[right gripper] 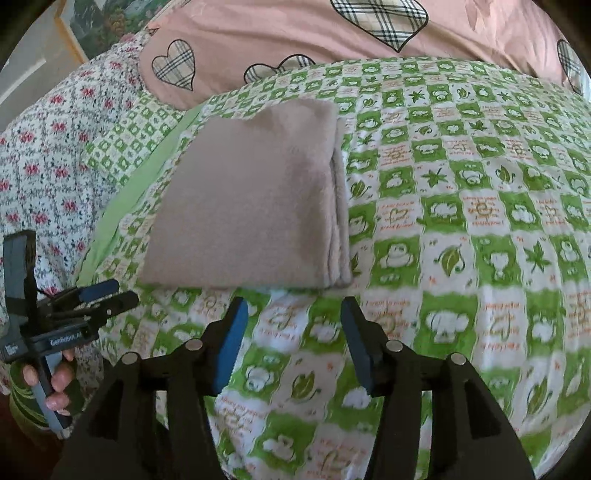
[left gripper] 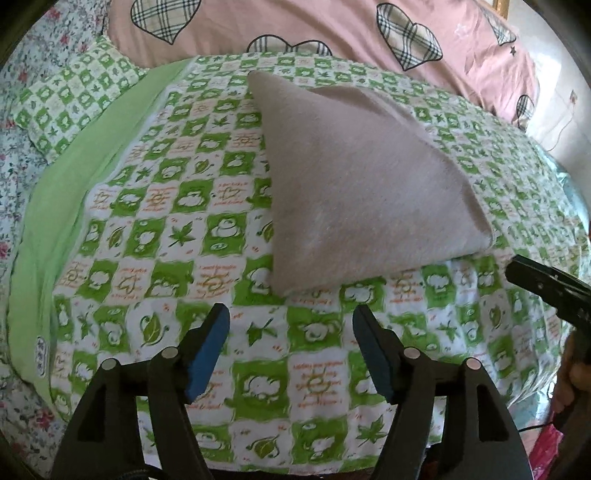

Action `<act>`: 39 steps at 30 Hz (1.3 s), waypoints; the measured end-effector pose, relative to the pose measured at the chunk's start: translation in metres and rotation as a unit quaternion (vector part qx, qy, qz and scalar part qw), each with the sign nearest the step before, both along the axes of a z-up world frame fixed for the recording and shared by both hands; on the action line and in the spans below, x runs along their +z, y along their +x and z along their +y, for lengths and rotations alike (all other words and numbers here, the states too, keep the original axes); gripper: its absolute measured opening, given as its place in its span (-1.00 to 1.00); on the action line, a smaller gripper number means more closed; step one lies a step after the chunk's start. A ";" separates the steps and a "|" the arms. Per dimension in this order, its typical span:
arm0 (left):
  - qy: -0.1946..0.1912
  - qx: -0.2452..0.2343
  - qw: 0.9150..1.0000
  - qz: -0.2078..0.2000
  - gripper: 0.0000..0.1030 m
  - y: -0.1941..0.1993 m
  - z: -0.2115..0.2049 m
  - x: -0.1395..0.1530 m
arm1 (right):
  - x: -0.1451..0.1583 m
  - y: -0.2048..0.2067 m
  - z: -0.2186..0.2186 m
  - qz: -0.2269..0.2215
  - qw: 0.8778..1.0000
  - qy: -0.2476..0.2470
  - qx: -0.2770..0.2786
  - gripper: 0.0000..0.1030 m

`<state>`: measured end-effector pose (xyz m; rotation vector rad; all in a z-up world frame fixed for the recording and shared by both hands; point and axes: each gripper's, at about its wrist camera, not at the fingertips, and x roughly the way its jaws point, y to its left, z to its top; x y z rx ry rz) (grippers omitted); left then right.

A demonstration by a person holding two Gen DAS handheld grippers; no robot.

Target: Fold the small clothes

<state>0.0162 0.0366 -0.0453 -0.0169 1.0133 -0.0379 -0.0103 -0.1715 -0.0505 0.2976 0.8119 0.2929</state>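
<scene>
Both wrist views near, angled down, sharing folded cloth [left gripper: 362, 184] [right gripper: 255, 199]

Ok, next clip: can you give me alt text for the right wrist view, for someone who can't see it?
A folded beige cloth lies flat on a green-and-white checked sheet, its stacked layer edges showing along its right side. The right gripper hangs just short of its near edge, open and empty. At far left a hand holds the left gripper, apart from the cloth; a pink heart-print quilt lies behind.

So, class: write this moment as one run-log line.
garment: folded, flat on green checked sheet | left claw: open, empty | right claw: open, empty | neither touching garment
</scene>
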 end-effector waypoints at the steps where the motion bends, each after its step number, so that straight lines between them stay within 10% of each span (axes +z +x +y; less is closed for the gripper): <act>1: 0.005 0.002 1.000 -0.001 0.41 -0.002 0.000 0.000 | 0.000 -0.003 0.002 -0.001 1.000 -0.001 0.001 0.12; 21: 0.055 0.012 0.998 -0.037 0.56 -0.017 0.000 0.017 | -0.002 -0.017 0.017 -0.008 1.000 -0.012 0.018 0.47; 39: -0.061 0.037 0.997 -0.023 0.56 0.092 0.033 0.017 | 0.028 0.097 -0.014 -0.030 0.999 0.042 0.004 0.49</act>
